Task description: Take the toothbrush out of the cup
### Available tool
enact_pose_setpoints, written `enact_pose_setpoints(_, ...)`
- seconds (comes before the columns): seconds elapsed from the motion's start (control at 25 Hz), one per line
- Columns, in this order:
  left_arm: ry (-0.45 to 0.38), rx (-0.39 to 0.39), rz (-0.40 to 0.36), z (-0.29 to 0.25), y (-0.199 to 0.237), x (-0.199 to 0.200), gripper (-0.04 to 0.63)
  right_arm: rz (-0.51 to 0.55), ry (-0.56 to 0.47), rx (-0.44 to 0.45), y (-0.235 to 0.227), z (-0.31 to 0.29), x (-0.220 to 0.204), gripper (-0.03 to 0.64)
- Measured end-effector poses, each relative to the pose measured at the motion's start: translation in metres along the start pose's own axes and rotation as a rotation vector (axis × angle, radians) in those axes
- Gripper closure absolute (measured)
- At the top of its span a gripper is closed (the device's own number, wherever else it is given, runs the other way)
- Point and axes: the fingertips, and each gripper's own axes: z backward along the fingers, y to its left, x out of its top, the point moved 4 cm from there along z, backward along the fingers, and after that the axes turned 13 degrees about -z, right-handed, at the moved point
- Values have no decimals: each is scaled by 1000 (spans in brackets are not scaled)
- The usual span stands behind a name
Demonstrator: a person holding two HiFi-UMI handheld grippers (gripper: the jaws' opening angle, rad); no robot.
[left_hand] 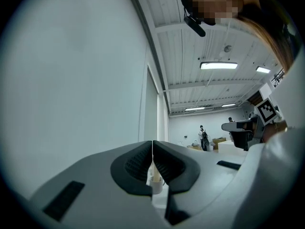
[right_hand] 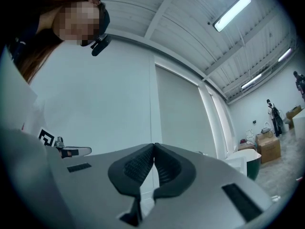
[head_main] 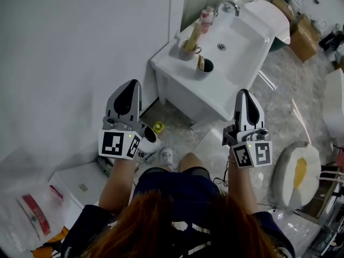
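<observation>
Left tongs and right tongs, pressed together and empty, face the sink ahead, toothbrush not yet lifted from its cup.

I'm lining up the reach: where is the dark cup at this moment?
In the head view, upper middle, the dark cup stands on the near-left ledge of the white sink, just right of the lighter cup.

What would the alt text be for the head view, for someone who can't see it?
Seen from above, a person points the left hand-held gripper and the right hand-held gripper, both shut and empty, toward a white sink. On its near rim a toothbrush stands in a cup, beside a second cup.
</observation>
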Motion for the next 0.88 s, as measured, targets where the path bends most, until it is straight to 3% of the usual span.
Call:
enact_pose_setpoints(0.16, 30, -14, 17, -22, 3, -21, 571, -11, 19, -30, -22, -20, -11, 601)
enact_pose_setpoints(0.36, 47, 5, 7, -56, 8, -34, 572, -32, 35, -5, -52, -59, -23, 601)
enact_pose_setpoints(0.6, 33, 39, -11, -125, 17, -35, 571, -34, 63, 85, -87, -127, -20, 598)
enact_pose_setpoints(0.76, 16, 52, -11, -181, 15, -39, 572, -43, 170, 167, -109, -167, -39, 528)
enact_pose_setpoints(0.88, 13, 61, -16, -212, 12, -42, 571, -55, 208, 185, -129, -185, -48, 528)
